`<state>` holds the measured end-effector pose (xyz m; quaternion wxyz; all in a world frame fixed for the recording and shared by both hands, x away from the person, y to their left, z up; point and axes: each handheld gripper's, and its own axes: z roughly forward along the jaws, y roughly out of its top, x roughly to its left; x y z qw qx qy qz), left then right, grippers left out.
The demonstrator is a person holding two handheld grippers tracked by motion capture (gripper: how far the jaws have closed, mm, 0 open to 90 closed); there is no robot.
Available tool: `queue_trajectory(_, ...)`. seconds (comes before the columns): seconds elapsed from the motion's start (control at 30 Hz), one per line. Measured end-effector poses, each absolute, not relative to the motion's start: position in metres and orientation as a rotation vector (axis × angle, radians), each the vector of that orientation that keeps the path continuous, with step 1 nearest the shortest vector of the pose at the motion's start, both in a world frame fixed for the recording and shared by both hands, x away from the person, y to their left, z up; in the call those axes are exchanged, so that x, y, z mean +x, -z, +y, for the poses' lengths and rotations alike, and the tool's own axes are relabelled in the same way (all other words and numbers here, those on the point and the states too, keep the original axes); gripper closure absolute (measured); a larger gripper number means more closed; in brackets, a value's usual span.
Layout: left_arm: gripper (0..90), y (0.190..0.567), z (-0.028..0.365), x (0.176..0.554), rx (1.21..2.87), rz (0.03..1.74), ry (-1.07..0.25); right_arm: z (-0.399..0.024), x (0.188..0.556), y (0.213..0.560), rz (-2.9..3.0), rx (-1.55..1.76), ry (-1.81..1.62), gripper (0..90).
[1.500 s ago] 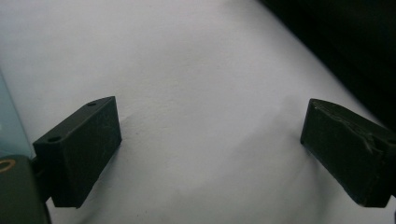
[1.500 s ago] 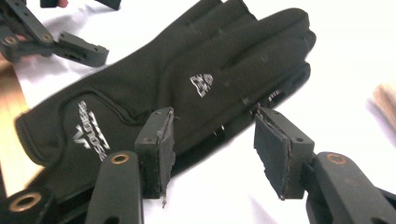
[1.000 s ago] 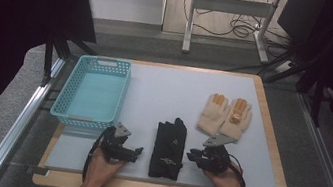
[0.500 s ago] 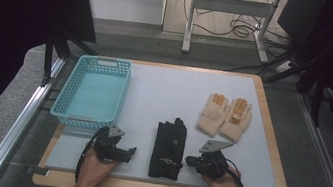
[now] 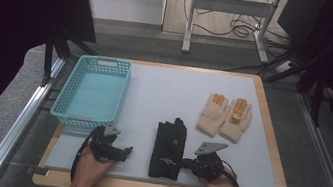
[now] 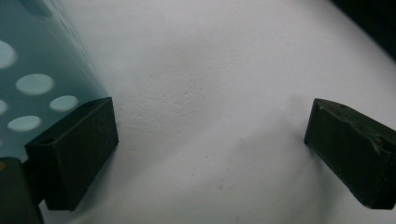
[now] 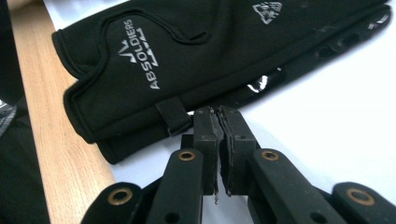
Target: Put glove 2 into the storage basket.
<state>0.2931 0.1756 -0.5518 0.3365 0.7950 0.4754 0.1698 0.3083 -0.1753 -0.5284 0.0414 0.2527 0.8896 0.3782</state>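
At the left of the desk (image 5: 154, 91) stands a light blue basket (image 5: 93, 92) with perforated walls. Just in front of its near edge, the person's left hand (image 5: 89, 168) holds the left hand-held gripper (image 5: 126, 152) low over the grey mat, its tip pointing right toward the middle of the desk. In the left gripper view, its two black jaws stand spread wide apart with only bare mat between them; one jaw sits right beside the blue basket wall (image 6: 32, 84).

In the middle, near the front edge, lies a pair of black gloves (image 5: 169, 144), stacked flat with the fingers pointing away from the person and the cuffs toward the wooden border. The left hand-held gripper is near their left side but apart from them.

The right hand-held gripper (image 5: 185, 163), held in the person's right hand (image 5: 219, 182), points left at the right edge of the black gloves, close to the cuff end. In the right gripper view the right hand-held gripper (image 7: 217, 114) has its jaws pressed together, having just been closing, with the tips at the gloves' (image 7: 187, 60) edge beside a small loop tab (image 7: 173, 115); whether they pinch any fabric I cannot tell.

Farther back and right lies a pair of cream gloves (image 5: 225, 116) with orange fingertips, well apart from both grippers.
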Motion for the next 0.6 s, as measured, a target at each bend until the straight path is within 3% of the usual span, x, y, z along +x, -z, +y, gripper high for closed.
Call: queue_trajectory(0.6,6.2,0.551,0.183,0.293,2.085,1.194,-0.422,-0.136,0.306,0.531,2.73,0.684,-1.166,79.9)
